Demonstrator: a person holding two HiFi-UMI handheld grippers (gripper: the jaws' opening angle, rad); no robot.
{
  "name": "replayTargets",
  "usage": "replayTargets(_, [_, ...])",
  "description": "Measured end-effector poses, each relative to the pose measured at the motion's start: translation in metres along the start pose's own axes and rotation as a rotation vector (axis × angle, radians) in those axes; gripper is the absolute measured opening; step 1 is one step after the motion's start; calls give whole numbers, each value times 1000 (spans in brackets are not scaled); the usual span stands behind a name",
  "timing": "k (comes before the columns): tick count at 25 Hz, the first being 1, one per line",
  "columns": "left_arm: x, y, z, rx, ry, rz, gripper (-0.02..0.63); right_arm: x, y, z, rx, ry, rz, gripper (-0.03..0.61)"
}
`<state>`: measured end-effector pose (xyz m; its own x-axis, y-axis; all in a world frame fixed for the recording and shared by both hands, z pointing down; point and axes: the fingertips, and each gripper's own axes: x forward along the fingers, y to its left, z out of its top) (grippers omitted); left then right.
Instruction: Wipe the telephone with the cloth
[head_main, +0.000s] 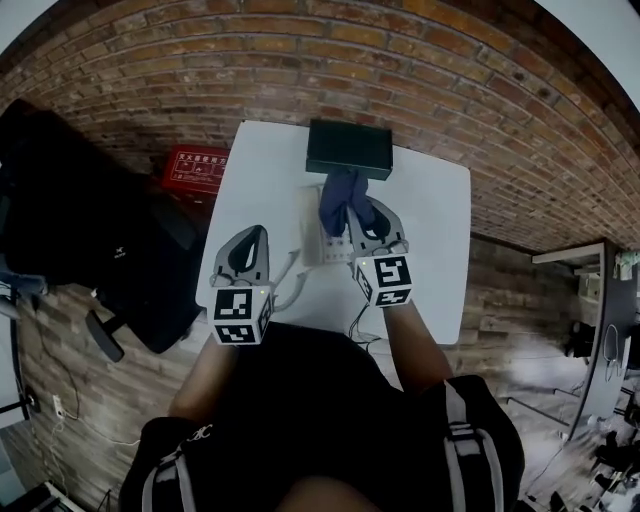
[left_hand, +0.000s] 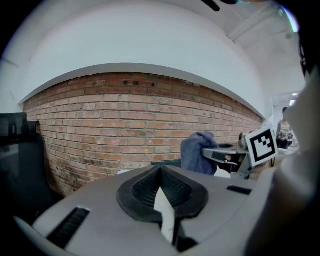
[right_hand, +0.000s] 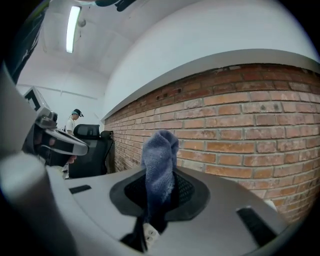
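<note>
We are working at the white table (head_main: 430, 220), where the white telephone (head_main: 316, 246) is lying at 6 o'clock from the black box (head_main: 349, 148). We judge the wiping is only starting. Our right gripper (head_main: 352, 212) is clamping the blue cloth (head_main: 340, 192) at the telephone's 1 o'clock corner. Our left gripper (head_main: 260, 234), jaws together on nothing, is hovering at the telephone's 9 o'clock.

A white tabletop (head_main: 430, 230) stands against a red brick wall (head_main: 300, 60). A dark flat box (head_main: 349, 148) lies at its far edge. To the left are a red case (head_main: 195, 170) (white print, too small to read) and a black office chair (head_main: 90, 220). A ceiling light (right_hand: 73, 29) glows overhead.
</note>
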<state>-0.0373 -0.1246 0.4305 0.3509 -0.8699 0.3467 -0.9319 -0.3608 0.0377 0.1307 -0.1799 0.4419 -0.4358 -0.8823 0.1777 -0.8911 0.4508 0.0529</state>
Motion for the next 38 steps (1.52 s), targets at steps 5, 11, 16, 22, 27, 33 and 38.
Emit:
replayTargets(5, [11,31,8,0,-9,8,-3,42,2,-12,-28,59,-6,47])
replayTargets(11, [22,64,11,-41,-9,24,-3,82,0,-26,-177,135,-36,46])
replayTargets(16, [32,79,9,-93,2,28,-3,104,-8,-40,-310,205,-72,46])
replayTargets(22, [37,78,1,-107,20,30,-3,120,-20,-69,-388,295,-73,46])
replayTargets(27, [33,83,-4,-124,28,59,-3,131,-7,-91,-419,341,-6,46])
replayTargets(33, [26,85,-10,-134,35,86,-3,141,19,-113,-398,396,78,48])
replayTargets(38, [19,87,-14,-141,39,101,-3,145,45,-131,-348,463,187,48])
